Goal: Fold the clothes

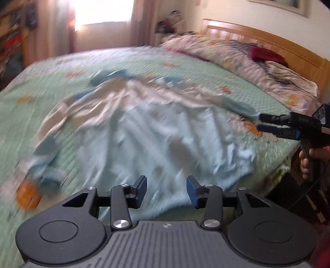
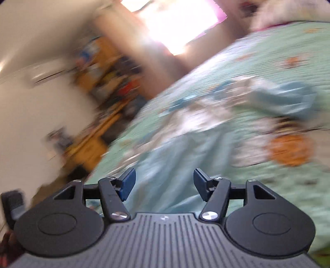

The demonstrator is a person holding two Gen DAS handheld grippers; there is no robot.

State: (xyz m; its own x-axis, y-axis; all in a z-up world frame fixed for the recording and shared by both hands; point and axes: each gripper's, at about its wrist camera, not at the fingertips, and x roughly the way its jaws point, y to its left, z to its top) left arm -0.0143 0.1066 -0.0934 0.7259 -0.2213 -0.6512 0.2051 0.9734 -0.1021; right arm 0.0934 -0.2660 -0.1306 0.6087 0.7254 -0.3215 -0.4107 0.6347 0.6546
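A light blue garment [image 1: 154,134] with a cream upper part lies spread and wrinkled on the green quilted bedspread [image 1: 51,68]. My left gripper [image 1: 167,190] hovers over the garment's near hem, open, with nothing between its fingers. My right gripper [image 1: 259,123] reaches in from the right edge of the bed, held by a hand, with its jaws a little apart beside the garment's right sleeve [image 1: 237,105]. In the blurred right wrist view the right gripper [image 2: 165,184] stands open and empty above the blue garment [image 2: 185,148].
A rumpled floral duvet [image 1: 237,59] and a dark red cloth [image 1: 266,54] lie against the wooden headboard [image 1: 278,39]. A bright curtained window [image 1: 103,12] is behind the bed. A cluttered shelf [image 2: 111,68] stands by the wall. The bed's edge drops off at right [image 1: 288,152].
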